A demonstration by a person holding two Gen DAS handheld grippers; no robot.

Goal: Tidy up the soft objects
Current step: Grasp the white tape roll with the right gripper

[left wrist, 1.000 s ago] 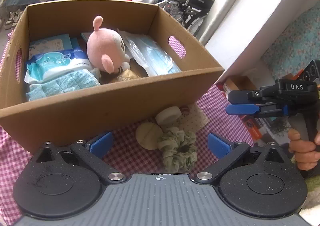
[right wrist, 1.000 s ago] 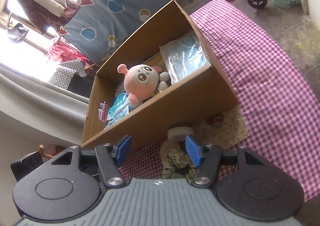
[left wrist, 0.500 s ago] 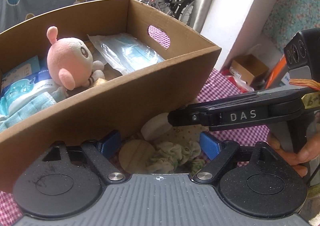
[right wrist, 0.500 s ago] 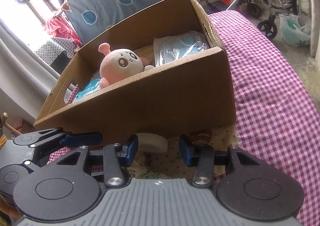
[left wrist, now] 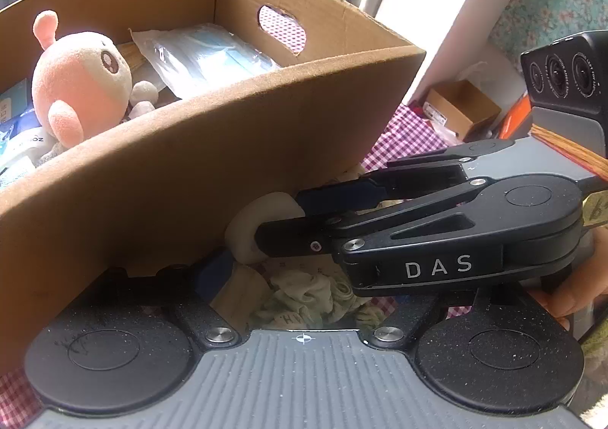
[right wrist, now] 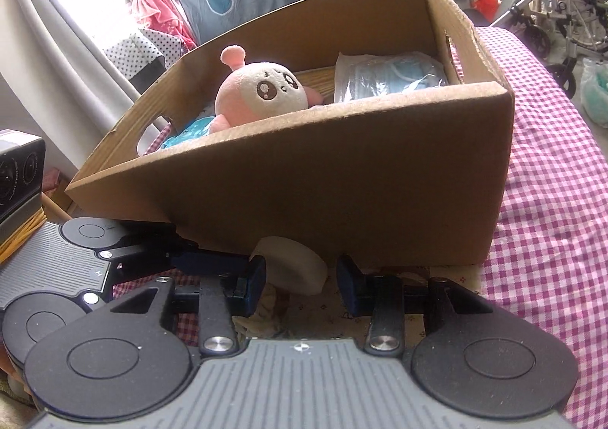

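**Inspector:** Since the earlier frame, what has moved?

**Operator:** Both tools have dropped low to the near wall of the cardboard box (right wrist: 342, 182). My right gripper (right wrist: 300, 284) has come in over the left one and narrowed.

**Inspector:** State of each gripper?

**Operator:** The right gripper's jaws are closing with the white round puff (right wrist: 288, 269) between them. The left pad looks to be touching the puff, and a sliver of gap shows at the right pad, so it is not yet pinched. My left gripper (left wrist: 304, 299) is spread wide and holds nothing. The green scrunchie (left wrist: 315, 299) and a beige disc (left wrist: 237, 292) lie between its fingers on the checked cloth (right wrist: 551, 201).

**Inspector:** Where do the other items stand?

**Operator:** The pink plush (right wrist: 262, 91) and a mask packet (left wrist: 205, 56) are already in the box.

**Inspector:** Recommendation?

**Operator:** I judge the puff should be squeezed lightly across its middle, then lifted straight up clear of the box rim. The left gripper should wait, since the two tools overlap and could collide.
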